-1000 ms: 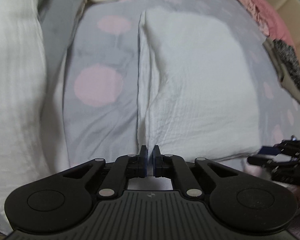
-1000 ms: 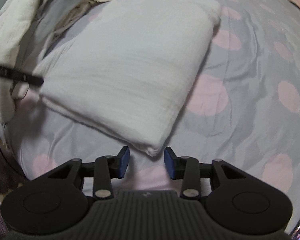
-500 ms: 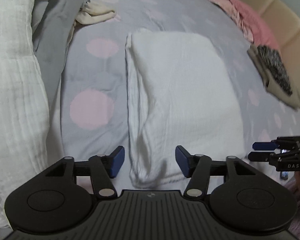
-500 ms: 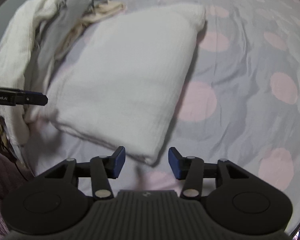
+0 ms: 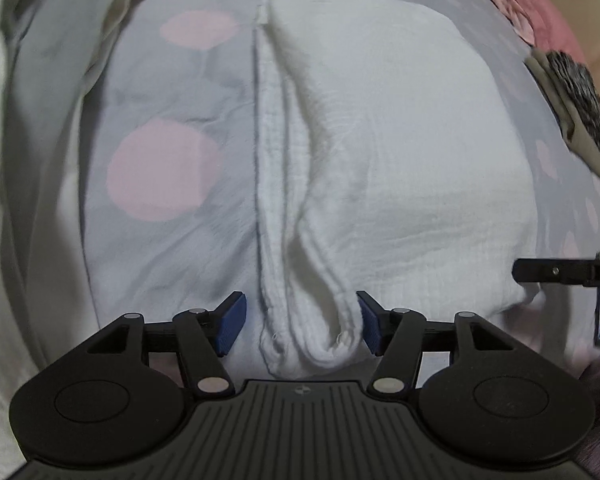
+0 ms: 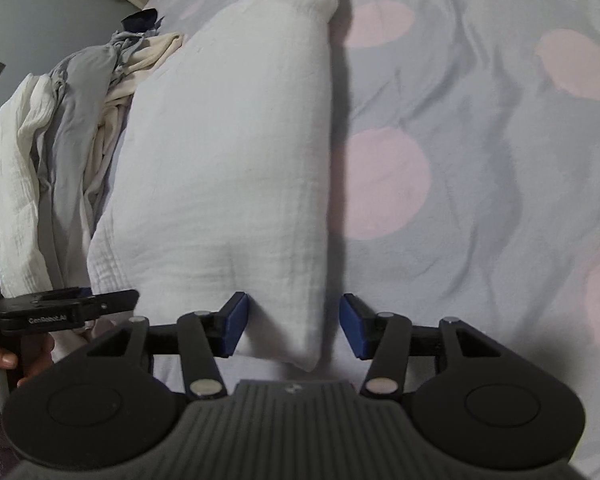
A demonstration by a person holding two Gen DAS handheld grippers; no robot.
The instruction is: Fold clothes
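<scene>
Lying flat on the gray bedsheet (image 5: pixel 172 248) with its pink dots, the folded white cloth (image 5: pixel 400 152) sat in the middle of the bed, its layered edge running down toward the left gripper (image 5: pixel 300 322). That gripper stood spread, its blue pads on either side of the cloth's near corner; the right pad seemed just to touch the fold, the left pad stood clear of it. A second earlier the same gripper had been pinched shut on that corner; its jaws had sprung wide and had just been easing inward again, with the cloth between them. The right gripper (image 6: pixel 292 330) also stood spread, straddling the cloth's other near corner (image 6: pixel 308 344), its left pad touching the fabric and its right pad apart. Its jaws had widened and then just been closing a little, and the view had rolled so that the cloth's edge ran straight up the picture. No bin or basket showed. A heap of white and gray laundry (image 6: pixel 60 152) lay at the bed's left side, pink bedding (image 5: pixel 540 12) at the far right, and a hand (image 6: pixel 4 360) held the left gripper's handle.
</scene>
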